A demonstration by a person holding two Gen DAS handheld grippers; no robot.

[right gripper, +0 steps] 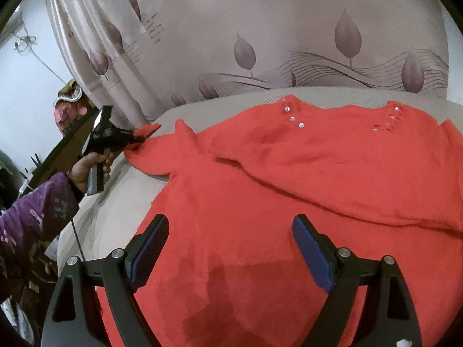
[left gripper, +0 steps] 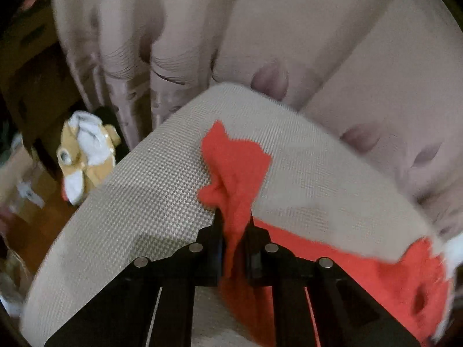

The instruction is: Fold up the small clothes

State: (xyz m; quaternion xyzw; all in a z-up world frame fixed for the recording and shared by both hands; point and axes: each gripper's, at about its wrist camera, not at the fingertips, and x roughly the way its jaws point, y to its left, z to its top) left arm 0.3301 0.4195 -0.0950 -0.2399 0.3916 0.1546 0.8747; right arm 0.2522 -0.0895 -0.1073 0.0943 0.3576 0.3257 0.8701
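Note:
A red knitted top (right gripper: 289, 179) with small shiny studs at the neckline lies spread on a beige woven surface (right gripper: 115, 202). My right gripper (right gripper: 231, 231) hovers over its lower part, jaws wide apart with nothing between the blue pads. At the left edge of the top my left gripper (right gripper: 139, 140) is shut on the tip of the sleeve (right gripper: 150, 128). In the left wrist view that red sleeve (left gripper: 231, 173) runs up between the closed black fingers (left gripper: 215, 231) of the left gripper (left gripper: 234, 219), over the beige surface (left gripper: 144, 196).
A pale curtain (right gripper: 289, 43) with leaf prints hangs right behind the surface. A hand (right gripper: 84, 170) in a purple patterned sleeve (right gripper: 34, 214) holds the left gripper's handle. On the floor at left lie a yellow-and-white garment (left gripper: 86, 156) and cardboard boxes (left gripper: 17, 173).

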